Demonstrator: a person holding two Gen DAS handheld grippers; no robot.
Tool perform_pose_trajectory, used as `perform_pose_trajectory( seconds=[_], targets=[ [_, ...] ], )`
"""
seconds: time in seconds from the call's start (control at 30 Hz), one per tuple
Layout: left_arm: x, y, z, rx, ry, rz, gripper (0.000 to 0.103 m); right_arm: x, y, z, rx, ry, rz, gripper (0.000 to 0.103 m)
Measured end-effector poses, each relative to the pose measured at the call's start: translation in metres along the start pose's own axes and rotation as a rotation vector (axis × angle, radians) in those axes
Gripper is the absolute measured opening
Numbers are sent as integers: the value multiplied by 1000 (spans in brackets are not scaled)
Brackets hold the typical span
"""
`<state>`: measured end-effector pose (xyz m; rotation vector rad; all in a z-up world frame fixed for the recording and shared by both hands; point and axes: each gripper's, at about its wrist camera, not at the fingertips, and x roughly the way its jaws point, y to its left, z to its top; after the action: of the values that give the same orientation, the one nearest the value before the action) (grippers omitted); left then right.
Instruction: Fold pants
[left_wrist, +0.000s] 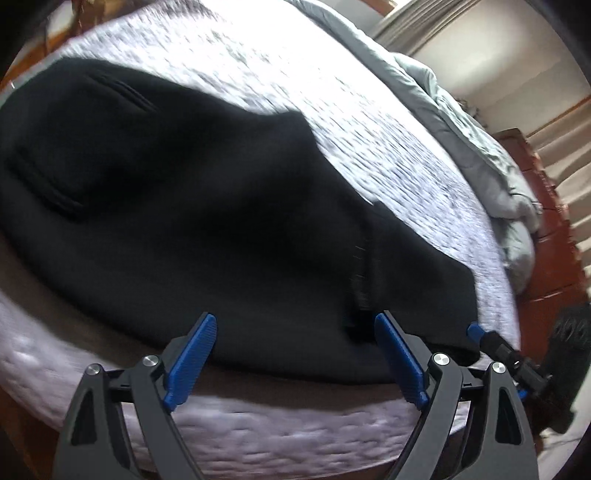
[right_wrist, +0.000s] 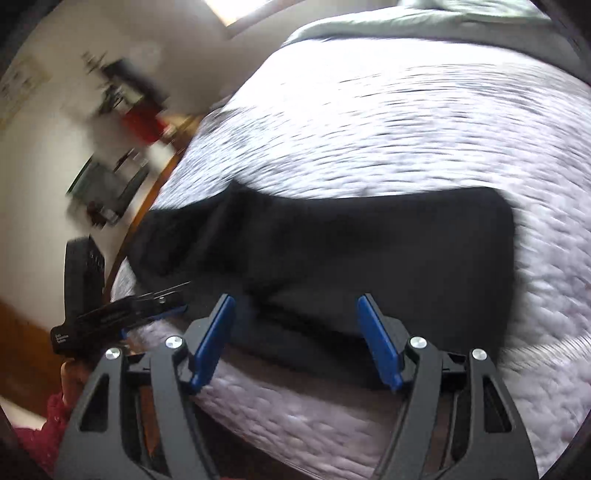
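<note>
Black pants (left_wrist: 184, 184) lie spread flat on a white quilted bed (left_wrist: 332, 110), with a pocket seam at the upper left. My left gripper (left_wrist: 295, 319) is open over the pants' near edge, with the cloth below its blue pads and nothing gripped. A blue fingertip (left_wrist: 474, 328) of the right gripper shows at that edge further right. In the right wrist view the pants (right_wrist: 369, 251) form a dark band across the bed (right_wrist: 369, 129). My right gripper (right_wrist: 295, 300) stands open above their near edge, empty. The left gripper's blue pad (right_wrist: 171, 312) shows side-on at the left.
A grey duvet (left_wrist: 480, 147) is bunched along the bed's far side, by a red-brown wooden frame (left_wrist: 546, 240). The mattress edge (right_wrist: 295, 417) runs just under both grippers. A hand and red sleeve (right_wrist: 55, 417) show at lower left. Blurred furniture (right_wrist: 118, 110) stands against the wall.
</note>
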<state>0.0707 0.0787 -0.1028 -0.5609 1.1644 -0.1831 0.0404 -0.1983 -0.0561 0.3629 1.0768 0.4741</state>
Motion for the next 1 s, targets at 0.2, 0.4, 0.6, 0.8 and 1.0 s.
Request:
perform_pose_trajectory(
  seconds=[0.2, 0.4, 0.6, 0.8, 1.0],
  targets=[
    [49, -30, 8, -47, 97, -42, 92, -37, -42, -21, 103, -69, -50, 69],
    [65, -51, 11, -40, 155, -78, 89, -50, -59, -26, 118, -106, -66, 69],
    [70, -53, 7, 9, 149, -2, 20, -49, -58, -25, 124, -115, -58, 69],
    [25, -59, 7, 134, -25, 103, 14, -51, -60, -20, 124, -115, -75, 69],
    [22, -39, 11, 211, -42, 226, 14, -35, -47, -8, 52, -52, -150, 69]
  ],
)
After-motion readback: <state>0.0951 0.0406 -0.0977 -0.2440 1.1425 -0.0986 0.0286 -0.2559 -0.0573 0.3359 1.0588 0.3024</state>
